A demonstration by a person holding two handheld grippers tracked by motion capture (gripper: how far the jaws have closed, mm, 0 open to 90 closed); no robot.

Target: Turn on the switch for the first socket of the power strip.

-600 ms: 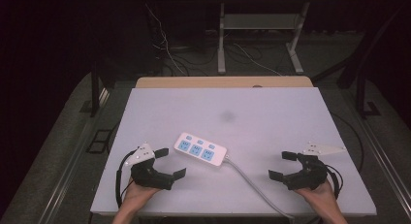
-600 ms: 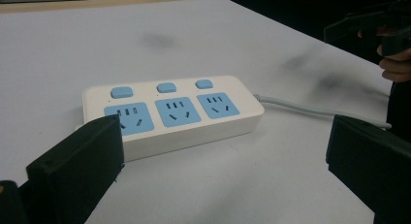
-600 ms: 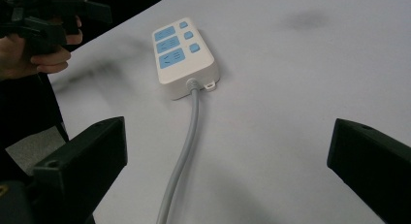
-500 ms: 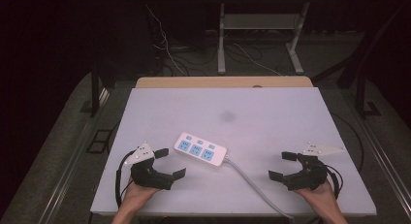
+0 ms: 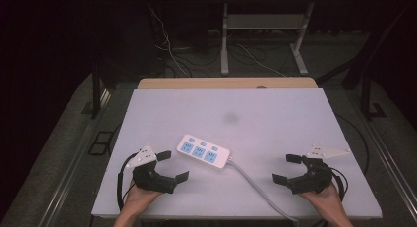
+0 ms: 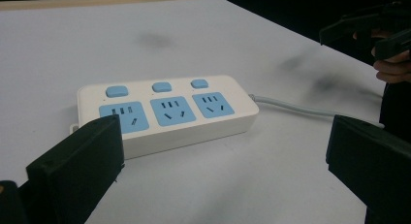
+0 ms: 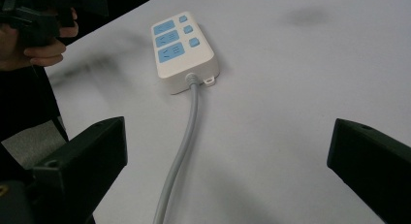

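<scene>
A white plastic power strip with three blue sockets and three blue switches (image 5: 204,152) lies flat on the pale grey table top (image 5: 275,114), between the two tools and a little ahead of them; it touches neither. The left gripper (image 5: 170,166) sits at the near left of the table, held in the person's left hand (image 5: 140,197); its jaws stand wide apart and hold nothing; in the left gripper view the strip (image 6: 167,112) lies just ahead, closer to the left-hand jaw, its socket face up. The right gripper (image 5: 287,168) sits at the near right, held in the person's right hand (image 5: 324,197); its jaws are likewise spread and empty. A grey round cable (image 5: 255,185) leaves the strip's end nearest the right gripper and runs toward the near table edge; in the right gripper view this cable (image 7: 181,151) passes between the two jaws, nearer the left-hand one, with the strip (image 7: 181,52) well ahead. A faint dark smudge (image 5: 230,118) marks the table beyond the strip.
</scene>
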